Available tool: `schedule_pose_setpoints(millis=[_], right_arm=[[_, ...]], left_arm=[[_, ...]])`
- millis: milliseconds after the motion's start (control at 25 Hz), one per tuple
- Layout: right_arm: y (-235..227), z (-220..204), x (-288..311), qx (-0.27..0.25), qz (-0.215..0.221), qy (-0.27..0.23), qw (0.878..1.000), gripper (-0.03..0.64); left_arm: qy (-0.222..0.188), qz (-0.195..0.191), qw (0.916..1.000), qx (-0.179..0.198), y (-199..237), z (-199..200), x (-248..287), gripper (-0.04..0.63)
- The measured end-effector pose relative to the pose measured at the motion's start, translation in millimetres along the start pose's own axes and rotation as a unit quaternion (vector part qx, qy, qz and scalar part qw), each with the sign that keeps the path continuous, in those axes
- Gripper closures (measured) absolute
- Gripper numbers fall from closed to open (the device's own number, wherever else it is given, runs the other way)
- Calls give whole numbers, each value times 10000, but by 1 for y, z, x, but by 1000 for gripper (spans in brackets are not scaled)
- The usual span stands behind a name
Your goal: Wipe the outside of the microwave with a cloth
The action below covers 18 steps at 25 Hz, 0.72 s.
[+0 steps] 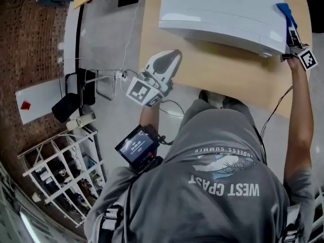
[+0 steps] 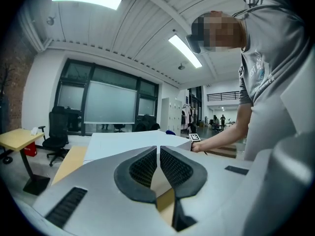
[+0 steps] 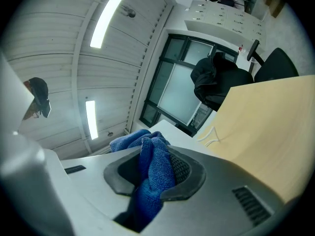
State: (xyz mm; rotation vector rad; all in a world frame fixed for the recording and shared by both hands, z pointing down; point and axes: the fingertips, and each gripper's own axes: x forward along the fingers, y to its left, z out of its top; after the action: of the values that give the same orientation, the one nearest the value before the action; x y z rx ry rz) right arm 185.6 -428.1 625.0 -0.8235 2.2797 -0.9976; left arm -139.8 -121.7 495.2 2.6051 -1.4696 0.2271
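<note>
From the head view, the white microwave (image 1: 223, 9) sits on the wooden worktop (image 1: 223, 70). My right hand-held gripper (image 1: 292, 33) is at the microwave's right end, and the blue cloth (image 1: 284, 11) sticks out of it and lies against that edge. My left hand-held gripper (image 1: 172, 57) is over the worktop's near-left edge, just off the microwave's front corner and not touching it.

In the left gripper view, the two jaws are pressed together with nothing between them. Past them is the microwave's flat white top, with the worktop to the left. My right arm reaches to its far corner.

In the right gripper view, the jaws are clamped on the bunched cloth, which fills the gap and spills out above and below. Behind the cloth is a white surface, probably the microwave. The worktop runs off to the right towards a black office chair (image 3: 221, 80).
</note>
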Motion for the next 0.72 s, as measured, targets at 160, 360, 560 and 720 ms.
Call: schedule_pose_setpoints(millis=[160,360,560,720], right_arm=[[-22,-37,-8,280,-308,124,9991,526],[-15,-43,-12,568,-527,240,9967,526],[-20,-63,-15,602,-274,352,9972,526],[-28,-79,-13,648,-372,490,9960,526]], left_arm=[[72,48,9999,-62,5,-22,-7,554],[51,74,9998,-202,7,15,-32,554],[91,76,9996,-247,14,9,-40,554],[140,162,9996,-195,16,12,-45,554]])
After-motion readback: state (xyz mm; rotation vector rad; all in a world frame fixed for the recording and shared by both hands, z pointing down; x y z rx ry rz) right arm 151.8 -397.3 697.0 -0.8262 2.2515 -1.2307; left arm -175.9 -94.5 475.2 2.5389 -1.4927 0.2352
